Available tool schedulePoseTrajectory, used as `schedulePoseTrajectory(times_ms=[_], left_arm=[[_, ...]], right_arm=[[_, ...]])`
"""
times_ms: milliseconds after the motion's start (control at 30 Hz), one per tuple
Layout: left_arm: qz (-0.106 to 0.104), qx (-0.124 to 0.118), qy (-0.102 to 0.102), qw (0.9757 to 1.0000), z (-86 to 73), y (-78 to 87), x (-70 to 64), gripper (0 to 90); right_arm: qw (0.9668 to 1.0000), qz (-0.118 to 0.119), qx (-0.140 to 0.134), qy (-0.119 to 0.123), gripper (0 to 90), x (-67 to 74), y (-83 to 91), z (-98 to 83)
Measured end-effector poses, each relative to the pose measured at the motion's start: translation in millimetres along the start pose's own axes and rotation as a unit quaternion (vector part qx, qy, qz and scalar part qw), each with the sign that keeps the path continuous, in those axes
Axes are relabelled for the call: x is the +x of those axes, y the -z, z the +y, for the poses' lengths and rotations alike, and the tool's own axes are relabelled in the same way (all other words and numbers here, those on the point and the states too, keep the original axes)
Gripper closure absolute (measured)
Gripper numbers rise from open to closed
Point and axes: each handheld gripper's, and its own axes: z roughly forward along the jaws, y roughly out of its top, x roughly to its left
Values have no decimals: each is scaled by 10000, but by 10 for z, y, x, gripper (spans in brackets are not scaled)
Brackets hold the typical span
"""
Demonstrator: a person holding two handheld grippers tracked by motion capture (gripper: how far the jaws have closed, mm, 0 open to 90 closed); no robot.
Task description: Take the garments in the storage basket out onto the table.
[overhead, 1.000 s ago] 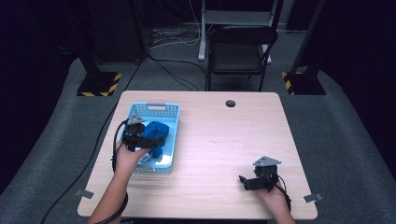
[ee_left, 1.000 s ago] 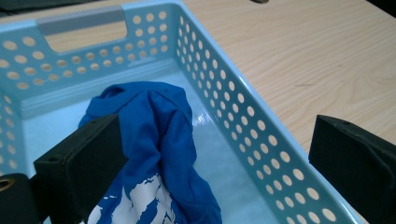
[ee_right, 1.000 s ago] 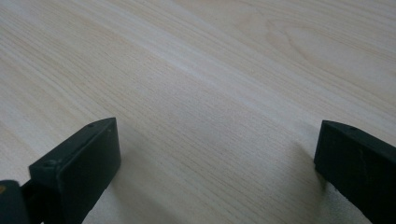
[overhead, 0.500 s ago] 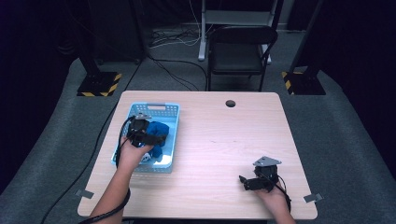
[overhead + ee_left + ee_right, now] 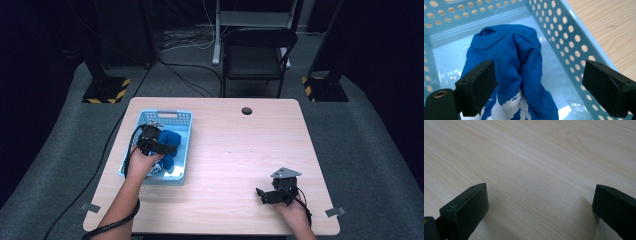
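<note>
1. The left gripper (image 5: 541, 87) hangs over the light blue basket (image 5: 181, 118) with its jaws spread wide; they have just been narrowing a little. The blue cloth (image 5: 514, 65) stands between them, the left jaw brushing its side while the right jaw stands apart from it, so the cloth is not yet clamped.

2. Compared with a second ago, the left hand (image 5: 144, 162) sits in nearly the same spot inside the basket; any shift is slight and the hand has not left the basket's rim.

3. The blue cloth lies bunched inside the basket, heaped up in a fold, with a white printed patch on the end nearest the gripper. In the high view it (image 5: 169, 142) lies toward the basket's right wall, much where it was before.

4. The basket sits on the left part of the wooden table (image 5: 240, 165), unmoved since the earlier frames.

5. The right gripper (image 5: 261, 194) rests well to the right of the basket, near the table's front edge, held by the right hand (image 5: 292, 212). Its jaws (image 5: 539, 207) stand wide apart with bare wood between them, grasping nothing. It has stayed put over the last second.

6. Beyond the basket, behind the table, a dark chair (image 5: 257, 55) stands on the grey floor, as before.
</note>
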Motion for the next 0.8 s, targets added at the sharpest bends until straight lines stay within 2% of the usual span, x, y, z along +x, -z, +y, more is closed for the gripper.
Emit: schedulePoseTrajectory(times_ms=[233, 400, 467, 567, 633, 800], left_arm=[[74, 209, 15, 9998, 32, -57, -11, 138], [114, 429, -27, 9990, 53, -144, -45, 206], [130, 446, -3, 9989, 56, -155, -47, 215], [205, 521, -34, 9984, 62, -170, -42, 234], [350, 609, -42, 9975, 55, -193, -31, 236], [429, 781, 9, 9960, 29, -243, -3, 261]], right_arm=[[10000, -1, 1, -1, 0, 0, 0, 0], [10000, 0, 0, 0, 0, 0, 0, 0], [10000, 0, 0, 0, 0, 0, 0, 0], [10000, 0, 0, 0, 0, 0, 0, 0], [10000, 0, 1, 0, 0, 0, 0, 0], [10000, 0, 0, 1, 0, 0, 0, 0]])
